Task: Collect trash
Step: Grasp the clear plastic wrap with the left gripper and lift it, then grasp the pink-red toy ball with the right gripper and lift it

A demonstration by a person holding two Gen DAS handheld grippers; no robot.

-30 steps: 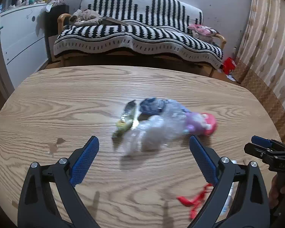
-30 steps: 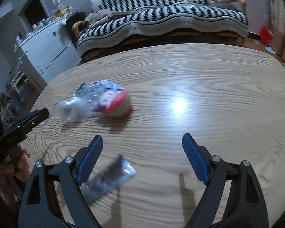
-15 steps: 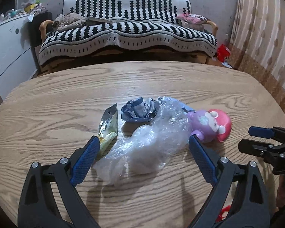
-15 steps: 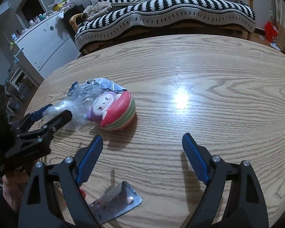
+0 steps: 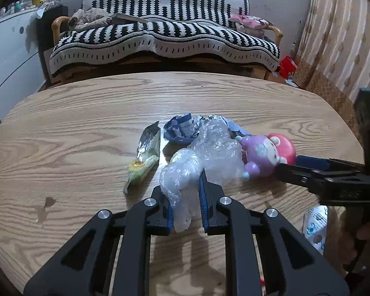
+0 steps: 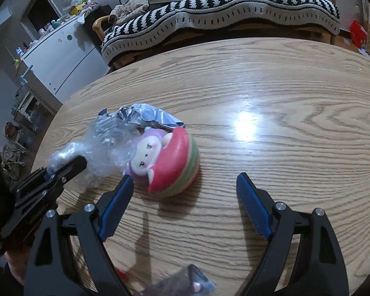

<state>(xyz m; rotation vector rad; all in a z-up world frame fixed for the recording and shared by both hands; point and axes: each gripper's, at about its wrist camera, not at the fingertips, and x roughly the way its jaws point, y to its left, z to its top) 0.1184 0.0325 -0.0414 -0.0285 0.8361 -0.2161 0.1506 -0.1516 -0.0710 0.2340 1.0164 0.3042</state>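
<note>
A crumpled clear plastic bag (image 5: 209, 157) lies mid-table, also seen in the right wrist view (image 6: 103, 145). My left gripper (image 5: 185, 197) is shut on its near end. Beside it lie a yellow-green snack wrapper (image 5: 145, 157) and a crumpled blue foil wrapper (image 5: 182, 129), which also shows in the right wrist view (image 6: 145, 116). A pink and purple squishy toy (image 5: 266, 155) touches the bag's right side. My right gripper (image 6: 182, 190) is open, its jaws just in front of the toy (image 6: 170, 162).
The round wooden table (image 5: 74, 128) holds everything. A silver blister pack (image 6: 185, 283) lies near the front edge under the right gripper. A striped sofa (image 5: 165, 37) stands behind the table, a white cabinet (image 6: 59, 56) to the left, curtains (image 5: 340, 37) to the right.
My left gripper moved forward and closed on the near end of the plastic bag. My right gripper moved closer to the toy and stays open.
</note>
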